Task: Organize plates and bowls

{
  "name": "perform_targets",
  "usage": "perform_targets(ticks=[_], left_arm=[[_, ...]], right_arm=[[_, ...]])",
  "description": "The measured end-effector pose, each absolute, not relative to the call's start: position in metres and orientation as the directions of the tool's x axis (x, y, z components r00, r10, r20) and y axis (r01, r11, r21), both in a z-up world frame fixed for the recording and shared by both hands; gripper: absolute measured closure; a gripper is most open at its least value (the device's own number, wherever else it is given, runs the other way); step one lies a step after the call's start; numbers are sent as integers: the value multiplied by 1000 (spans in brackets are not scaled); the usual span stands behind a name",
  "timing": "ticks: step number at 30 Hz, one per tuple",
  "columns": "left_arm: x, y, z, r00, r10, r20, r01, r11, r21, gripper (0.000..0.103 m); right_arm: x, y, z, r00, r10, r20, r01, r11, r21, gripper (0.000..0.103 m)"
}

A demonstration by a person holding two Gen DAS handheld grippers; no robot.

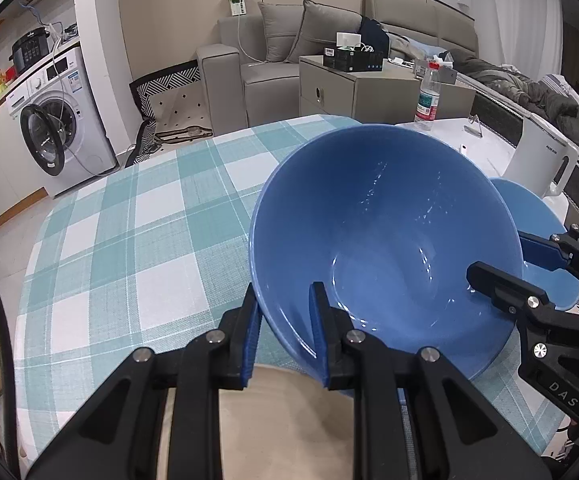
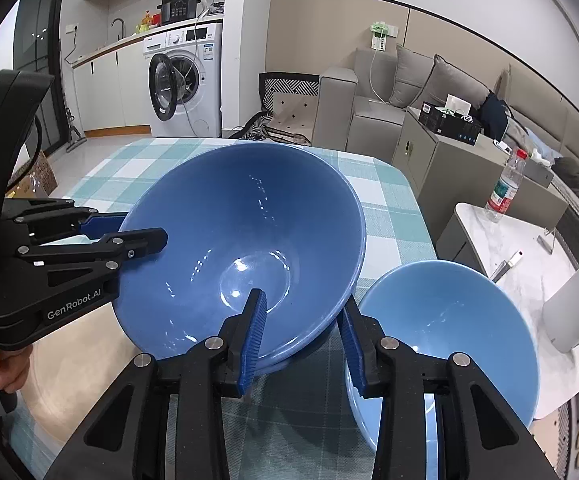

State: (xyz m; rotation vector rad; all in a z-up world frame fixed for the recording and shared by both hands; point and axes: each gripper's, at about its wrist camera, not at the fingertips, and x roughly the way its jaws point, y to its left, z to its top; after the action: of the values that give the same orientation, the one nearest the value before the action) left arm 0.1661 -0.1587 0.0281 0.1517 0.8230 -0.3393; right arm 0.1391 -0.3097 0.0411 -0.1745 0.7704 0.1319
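Note:
A large blue bowl (image 1: pixel 385 240) is held tilted above the checked tablecloth (image 1: pixel 129 220). My left gripper (image 1: pixel 285 332) is shut on the bowl's near rim, one finger inside and one outside. My right gripper (image 2: pixel 303 338) is shut on the opposite rim of the same bowl (image 2: pixel 241 248); it also shows in the left wrist view (image 1: pixel 501 268). A lighter blue bowl (image 2: pixel 445 328) sits on the table just right of the big bowl and partly under my right gripper. A cream plate (image 1: pixel 285 428) lies under the left gripper at the table's near edge.
A white marble side table (image 2: pixel 529 264) to the right carries a water bottle (image 2: pixel 505 188), a white kettle (image 2: pixel 577 308) and small items. A sofa, a cabinet and a washing machine (image 2: pixel 181 80) stand beyond the table's far edge.

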Motion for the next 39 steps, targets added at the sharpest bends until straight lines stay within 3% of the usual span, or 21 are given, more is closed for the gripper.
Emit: perform_targets(ticks=[10,19,22,24,26,33,34,36,39], left_arm=[[167,-158,24,620,-236,-748,354,935,-3,78],[165,-156,24,612,-246,-752,359,933,-13,74],[163,-156,27,616,-253,-746,362,932,-18,65],[162,-156,29,619,-252,-744,363,932,-14,63],[160,-155,31,617,-258,-743,363,932,-22,57],[152,-150,43,616,-283,-735,362,930,-54,46],[151,-150,45,617,-284,-734,364,930,-54,43],[146,-150,49,625,-291,-725,366,929,-58,21],[141,-149,55,636,-312,-706,371,926,-75,11]], right_arm=[[139,-309,39,709,50,-703,-188,975,-120,65],[137,-312,40,727,42,-685,-187,972,-140,54],[135,-311,42,731,52,-680,-200,969,-142,51],[133,-311,44,737,59,-673,-201,970,-134,44],[131,-313,46,742,73,-667,-198,973,-114,30],[118,-326,66,768,123,-629,-179,984,-26,6],[116,-327,69,773,127,-621,-175,984,-17,3],[111,-330,75,783,135,-607,-166,986,6,1],[104,-334,82,785,148,-602,-158,987,36,1]])
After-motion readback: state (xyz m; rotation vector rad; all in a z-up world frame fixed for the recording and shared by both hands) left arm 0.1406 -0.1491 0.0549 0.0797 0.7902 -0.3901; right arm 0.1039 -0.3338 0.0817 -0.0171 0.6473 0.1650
